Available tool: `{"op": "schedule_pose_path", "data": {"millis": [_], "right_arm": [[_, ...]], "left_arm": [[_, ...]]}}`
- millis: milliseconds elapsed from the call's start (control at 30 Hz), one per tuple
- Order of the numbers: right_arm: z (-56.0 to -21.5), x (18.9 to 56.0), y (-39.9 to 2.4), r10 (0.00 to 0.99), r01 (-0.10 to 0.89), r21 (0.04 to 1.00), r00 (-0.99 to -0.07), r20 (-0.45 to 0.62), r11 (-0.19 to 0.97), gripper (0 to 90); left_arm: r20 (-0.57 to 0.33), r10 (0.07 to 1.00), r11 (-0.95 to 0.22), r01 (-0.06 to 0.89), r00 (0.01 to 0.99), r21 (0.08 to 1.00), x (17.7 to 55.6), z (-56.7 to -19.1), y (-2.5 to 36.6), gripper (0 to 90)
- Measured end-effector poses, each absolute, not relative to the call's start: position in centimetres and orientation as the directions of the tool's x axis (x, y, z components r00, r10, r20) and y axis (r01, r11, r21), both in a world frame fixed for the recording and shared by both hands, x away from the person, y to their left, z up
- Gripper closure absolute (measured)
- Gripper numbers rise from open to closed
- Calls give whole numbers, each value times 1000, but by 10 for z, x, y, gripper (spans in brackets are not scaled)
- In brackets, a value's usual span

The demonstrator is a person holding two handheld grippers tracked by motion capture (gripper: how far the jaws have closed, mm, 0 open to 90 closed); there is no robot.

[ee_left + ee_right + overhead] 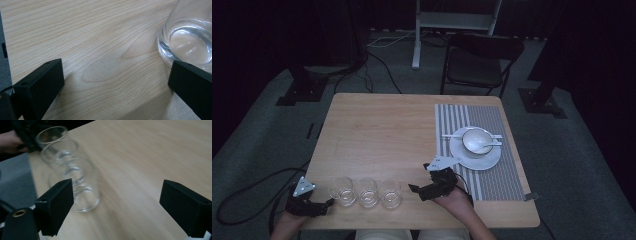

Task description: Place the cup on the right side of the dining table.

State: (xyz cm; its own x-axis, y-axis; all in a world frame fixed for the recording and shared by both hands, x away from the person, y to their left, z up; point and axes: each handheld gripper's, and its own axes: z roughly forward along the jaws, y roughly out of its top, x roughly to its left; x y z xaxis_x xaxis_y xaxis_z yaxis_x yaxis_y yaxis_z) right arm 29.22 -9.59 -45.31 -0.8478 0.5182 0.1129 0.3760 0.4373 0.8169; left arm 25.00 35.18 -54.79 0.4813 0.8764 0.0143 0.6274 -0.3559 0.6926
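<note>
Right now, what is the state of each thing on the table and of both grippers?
Left glass: upright, empty, beside the left gripper's jaw.
Middle glass: upright, empty.
Right glass: upright, empty, not gripped.
Left gripper: open, holding nothing.
Right gripper: open, holding nothing.
Bowl: upright on the plate, spoon resting in it.
Placemat: flat under the plate.

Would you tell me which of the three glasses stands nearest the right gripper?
The rightmost glass in the row, the one closest to the placemat. It stands just left of the open right gripper; the other two are farther left.
</note>
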Motion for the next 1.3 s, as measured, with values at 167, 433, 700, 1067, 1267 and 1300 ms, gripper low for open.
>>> {"op": "schedule_pose_path", "data": {"millis": [167, 433, 700, 1067, 1267, 1300], "right_arm": [[-461, 292, -81, 485, 380, 805, -864, 133, 456, 114], [-475, 289, -57, 422, 375, 779, -893, 157, 503, 114], [-489, 287, -39, 392, 370, 759, -905, 164, 537, 113], [-496, 284, -22, 366, 347, 754, -918, 153, 557, 114], [-501, 284, -15, 372, 347, 750, -917, 144, 563, 114], [-501, 284, -15, 372, 347, 750, -917, 144, 563, 114]], "left_arm": [[14, 875, -357, 627, 483, 693, 250, -548, 352, 7], [14, 874, -358, 626, 485, 693, 250, -548, 352, 7], [14, 874, -359, 626, 486, 693, 250, -548, 352, 7], [13, 873, -360, 625, 488, 693, 250, -548, 352, 7], [14, 872, -361, 625, 489, 692, 250, -548, 352, 7], [14, 872, -361, 625, 489, 692, 250, -548, 352, 7]]}}
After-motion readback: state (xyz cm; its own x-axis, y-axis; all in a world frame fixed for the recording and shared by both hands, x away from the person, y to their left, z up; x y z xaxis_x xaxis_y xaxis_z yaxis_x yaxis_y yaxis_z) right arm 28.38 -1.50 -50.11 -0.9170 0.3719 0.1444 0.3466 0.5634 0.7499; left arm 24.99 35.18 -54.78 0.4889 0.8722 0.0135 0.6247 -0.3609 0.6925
